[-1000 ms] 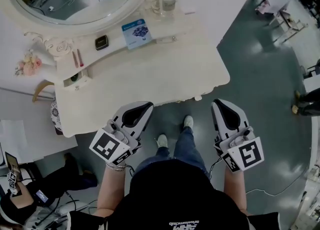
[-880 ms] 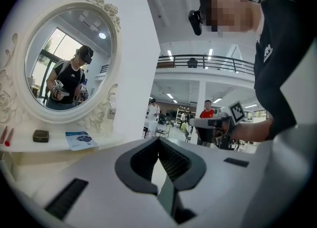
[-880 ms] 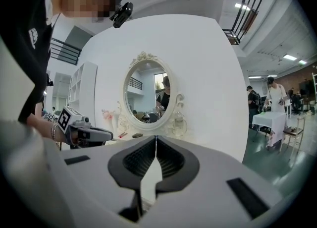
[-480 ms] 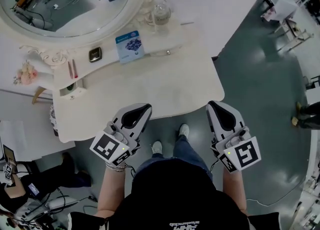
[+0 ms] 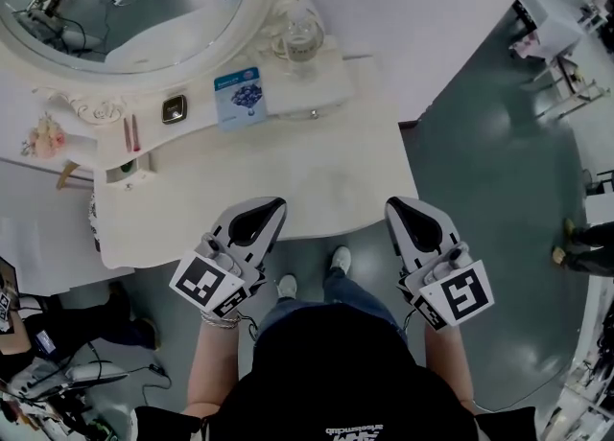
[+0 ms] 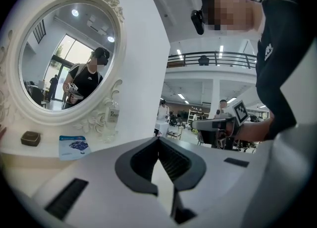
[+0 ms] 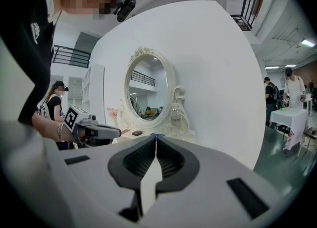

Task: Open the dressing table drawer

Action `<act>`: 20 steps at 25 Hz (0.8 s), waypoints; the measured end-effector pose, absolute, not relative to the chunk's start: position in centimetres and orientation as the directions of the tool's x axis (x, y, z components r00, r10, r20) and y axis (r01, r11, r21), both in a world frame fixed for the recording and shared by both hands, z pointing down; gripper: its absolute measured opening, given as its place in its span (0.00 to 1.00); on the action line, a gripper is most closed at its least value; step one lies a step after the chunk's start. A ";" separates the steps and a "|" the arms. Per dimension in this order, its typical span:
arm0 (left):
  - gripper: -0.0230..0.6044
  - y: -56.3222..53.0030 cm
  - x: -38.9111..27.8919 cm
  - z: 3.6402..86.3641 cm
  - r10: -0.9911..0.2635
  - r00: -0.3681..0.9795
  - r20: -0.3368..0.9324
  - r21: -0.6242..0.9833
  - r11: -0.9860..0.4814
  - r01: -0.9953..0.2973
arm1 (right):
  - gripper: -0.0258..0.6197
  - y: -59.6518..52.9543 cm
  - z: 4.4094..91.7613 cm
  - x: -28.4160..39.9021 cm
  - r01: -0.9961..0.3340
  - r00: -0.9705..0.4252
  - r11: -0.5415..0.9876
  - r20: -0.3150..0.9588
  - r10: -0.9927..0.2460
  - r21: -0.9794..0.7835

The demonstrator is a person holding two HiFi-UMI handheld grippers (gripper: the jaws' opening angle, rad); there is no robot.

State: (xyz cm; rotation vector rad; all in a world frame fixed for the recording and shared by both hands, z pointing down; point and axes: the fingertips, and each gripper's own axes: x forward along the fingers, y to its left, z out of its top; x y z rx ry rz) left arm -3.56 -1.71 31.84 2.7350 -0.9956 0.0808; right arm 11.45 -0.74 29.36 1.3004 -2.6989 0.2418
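The cream dressing table (image 5: 317,180) stands in front of me, with an oval mirror (image 5: 125,8) at its back left. Its drawer front is hidden under the tabletop's near edge in the head view. My left gripper (image 5: 271,205) is shut and empty, its tip over the table's front edge left of the middle. At the front right corner my right gripper (image 5: 391,205) is shut and empty too. In the left gripper view the left gripper (image 6: 158,139) points along the tabletop toward the mirror (image 6: 64,63). The right gripper (image 7: 156,137) faces the table from the side.
On the back shelf lie a blue card (image 5: 238,96), a small dark case (image 5: 174,108), a glass bottle (image 5: 298,34) and pink flowers (image 5: 43,135). My shoes (image 5: 336,259) stand on the grey floor under the table edge. White tables (image 5: 566,8) stand far right.
Both grippers and I have moved toward the table. Their tips, which were short of its front edge, now reach over it.
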 end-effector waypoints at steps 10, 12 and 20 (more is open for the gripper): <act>0.06 -2.6 -1.9 32.2 -0.665 0.737 0.121 0.210 -0.709 -0.674 | 0.07 -1.9 29.7 12.2 -0.742 -0.668 0.662 0.196 -0.717 -0.105; 0.06 -2.6 -1.5 32.4 -0.672 0.731 0.119 0.212 -0.702 -0.680 | 0.07 -2.0 29.9 12.4 -0.732 -0.679 0.673 0.197 -0.707 -0.104; 0.06 -2.3 -0.5 33.0 -0.708 0.696 0.117 0.209 -0.668 -0.715 | 0.07 -1.8 30.6 13.3 -0.694 -0.715 0.714 0.208 -0.668 -0.090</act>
